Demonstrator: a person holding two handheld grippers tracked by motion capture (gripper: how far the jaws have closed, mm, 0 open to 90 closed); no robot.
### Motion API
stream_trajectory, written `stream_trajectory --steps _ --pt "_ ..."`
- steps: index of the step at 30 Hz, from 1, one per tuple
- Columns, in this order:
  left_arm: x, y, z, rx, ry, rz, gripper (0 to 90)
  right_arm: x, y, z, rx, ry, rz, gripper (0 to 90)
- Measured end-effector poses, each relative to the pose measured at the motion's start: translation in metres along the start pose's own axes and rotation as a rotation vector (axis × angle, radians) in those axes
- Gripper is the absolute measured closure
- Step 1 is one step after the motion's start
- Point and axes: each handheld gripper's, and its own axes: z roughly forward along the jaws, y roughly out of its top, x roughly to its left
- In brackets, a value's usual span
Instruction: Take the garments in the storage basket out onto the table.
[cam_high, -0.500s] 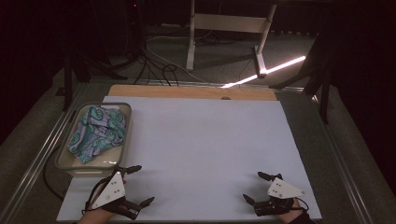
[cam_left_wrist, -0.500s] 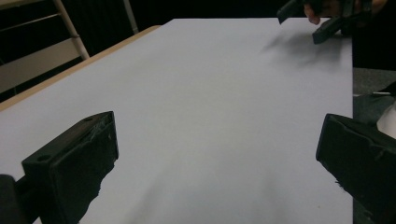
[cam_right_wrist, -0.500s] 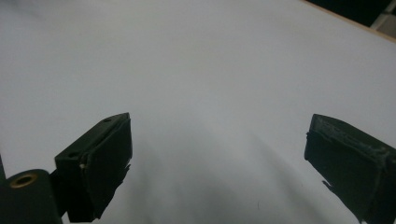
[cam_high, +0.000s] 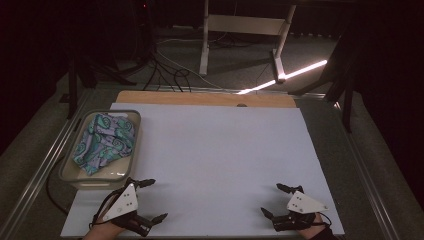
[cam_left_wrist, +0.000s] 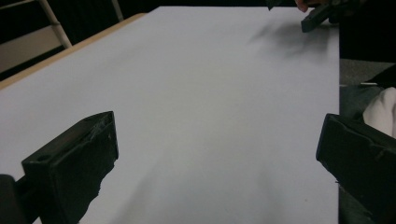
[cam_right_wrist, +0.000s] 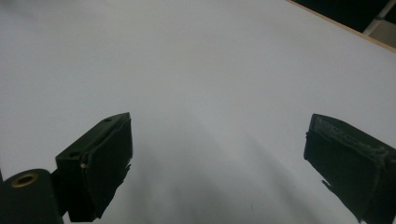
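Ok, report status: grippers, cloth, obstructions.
Left gripper open, empty, near the bin. Right gripper open, empty, over the white board. Cloth bunched in the bin, untouched. Nothing in the way.

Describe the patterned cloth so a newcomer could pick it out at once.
Start from the big white sheet covering the table. At its left edge sits a clear plastic bin, just beyond the left tool. The cloth lies crumpled inside it, the one colourful thing here: teal and purple swirls.

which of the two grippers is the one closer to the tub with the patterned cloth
The left gripper, at the sheet's near left corner, just in front of the clear tub holding the cloth. The right gripper sits far across the white sheet.
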Motion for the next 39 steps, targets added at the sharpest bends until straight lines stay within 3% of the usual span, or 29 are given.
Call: stream_trajectory --steps 2,15,21,32,39 --pt "0.0 0.001 0.0 -0.001 -0.013 -0.013 0.0 0.002 0.001 0.0 0.009 -0.001 -0.003 8.2" --pt "-0.002 0.026 -0.005 0.024 -0.07 -0.001 0.0 0.003 0.004 0.0 -0.014 -0.024 -0.014 8.2" --pt "0.0 0.037 -0.012 0.035 -0.086 0.021 0.0 0.004 0.007 -0.002 -0.037 -0.022 -0.007 8.3" --pt "0.007 0.056 -0.024 0.05 -0.097 0.044 0.0 0.004 0.009 -0.004 -0.052 -0.021 -0.01 8.2" --pt "0.013 0.067 -0.032 0.034 -0.073 0.054 0.0 0.004 0.01 -0.005 -0.056 -0.036 -0.003 8.3"
